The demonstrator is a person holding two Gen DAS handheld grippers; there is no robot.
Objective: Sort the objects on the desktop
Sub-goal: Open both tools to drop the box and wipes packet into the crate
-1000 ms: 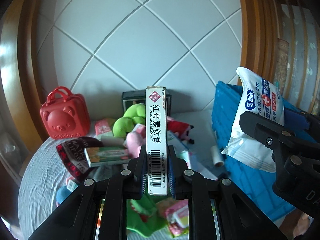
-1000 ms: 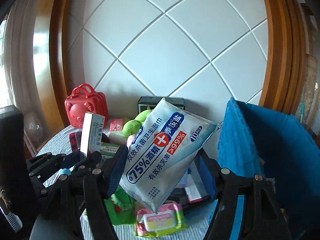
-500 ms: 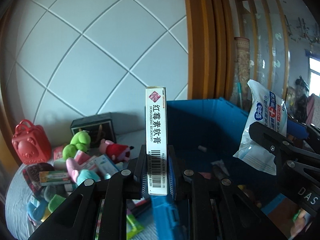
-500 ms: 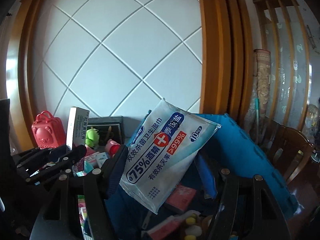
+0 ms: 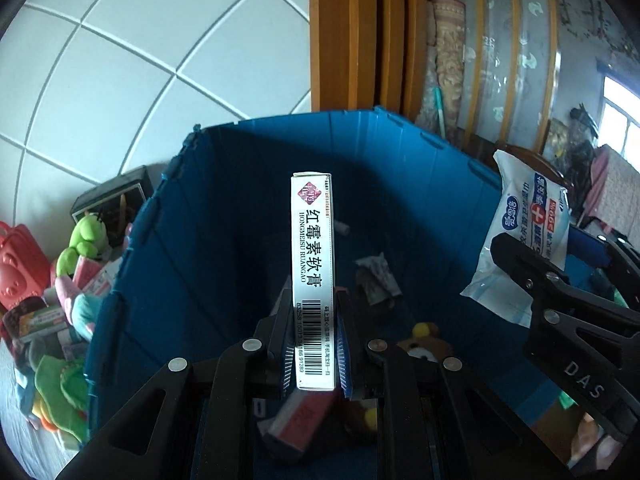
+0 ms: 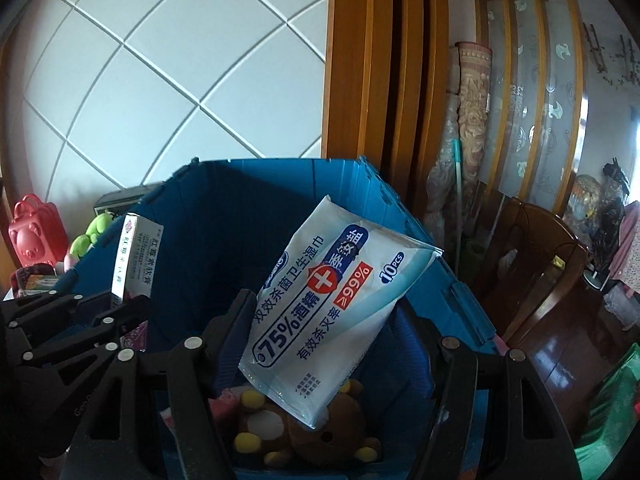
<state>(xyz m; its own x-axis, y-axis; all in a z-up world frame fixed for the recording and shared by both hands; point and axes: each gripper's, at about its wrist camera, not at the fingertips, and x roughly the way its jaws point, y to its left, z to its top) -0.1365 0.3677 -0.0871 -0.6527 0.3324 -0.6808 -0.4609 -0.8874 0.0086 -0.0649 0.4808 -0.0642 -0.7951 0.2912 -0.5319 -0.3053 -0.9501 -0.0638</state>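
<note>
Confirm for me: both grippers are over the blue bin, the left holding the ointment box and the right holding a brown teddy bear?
Not quite. The right gripper holds a wet wipes pack; the brown teddy bear lies in the blue bin below, per the right wrist view. The left gripper does hold the ointment box.

Bin [image 5: 248, 208]: centre of frame
Teddy bear [image 6: 320, 432]: inside the bin, at its bottom
Toy pile [image 5: 76, 256]: left of the bin
Chair [image 6: 552, 264]: right of the bin

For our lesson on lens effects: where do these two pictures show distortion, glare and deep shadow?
Left wrist view: the wall tile lines bow into curves, black corners ring the frame, the window blows out white, the blue bin interior is dark. Right wrist view: the wooden frame bends, and the dark chair shows shiny glare.
</note>
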